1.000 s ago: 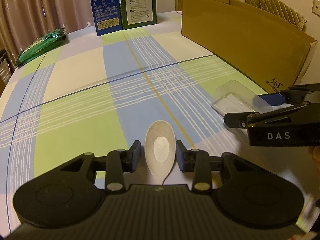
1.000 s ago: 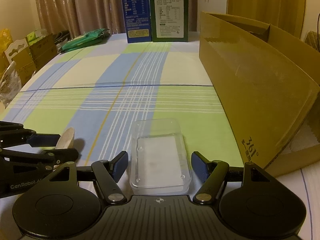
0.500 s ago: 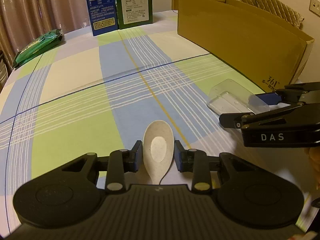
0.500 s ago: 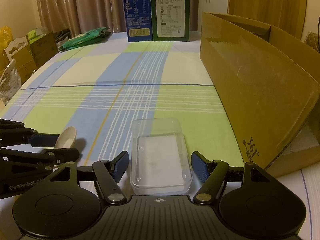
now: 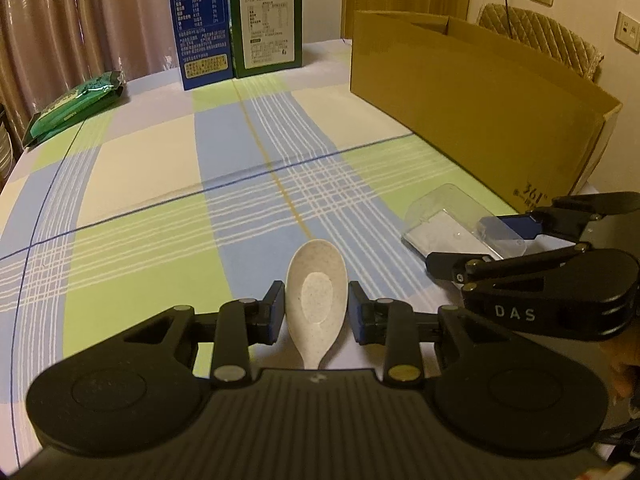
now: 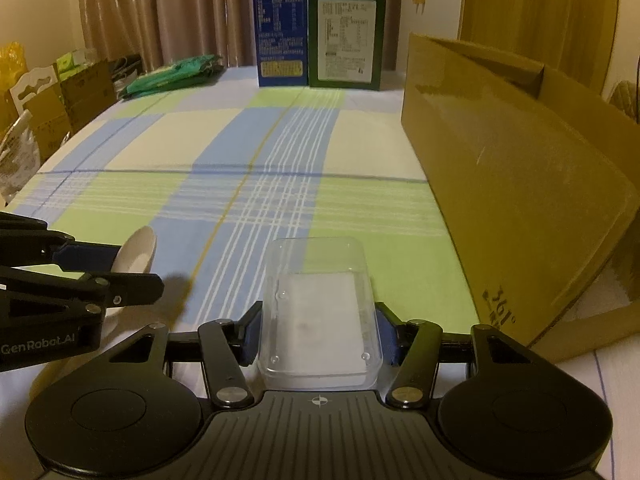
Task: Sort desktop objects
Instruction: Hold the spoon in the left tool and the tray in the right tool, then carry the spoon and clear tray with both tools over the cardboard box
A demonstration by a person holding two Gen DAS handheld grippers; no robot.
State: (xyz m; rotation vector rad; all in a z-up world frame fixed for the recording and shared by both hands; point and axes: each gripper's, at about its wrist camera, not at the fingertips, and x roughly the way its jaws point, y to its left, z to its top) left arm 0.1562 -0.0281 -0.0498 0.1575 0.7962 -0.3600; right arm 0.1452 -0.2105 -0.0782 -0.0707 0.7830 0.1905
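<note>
My left gripper [image 5: 316,310] is shut on a beige speckled spoon [image 5: 316,300], bowl pointing forward, and holds it above the checked tablecloth. The spoon also shows in the right wrist view [image 6: 136,250]. My right gripper [image 6: 318,330] is shut on a clear plastic box [image 6: 318,312], its pads pressed on the box's long sides. The box also shows in the left wrist view [image 5: 452,220], to the right of the spoon. The two grippers are side by side, the left one [image 6: 116,276] left of the box.
A large open cardboard box [image 6: 516,184] stands along the right side of the table. A blue carton [image 6: 280,24] and a green carton [image 6: 348,36] stand upright at the far edge. A green packet [image 6: 176,74] lies at the far left.
Both grippers have closed: the left on the spoon, the right on the clear box. Both have lifted their objects off the cloth.
</note>
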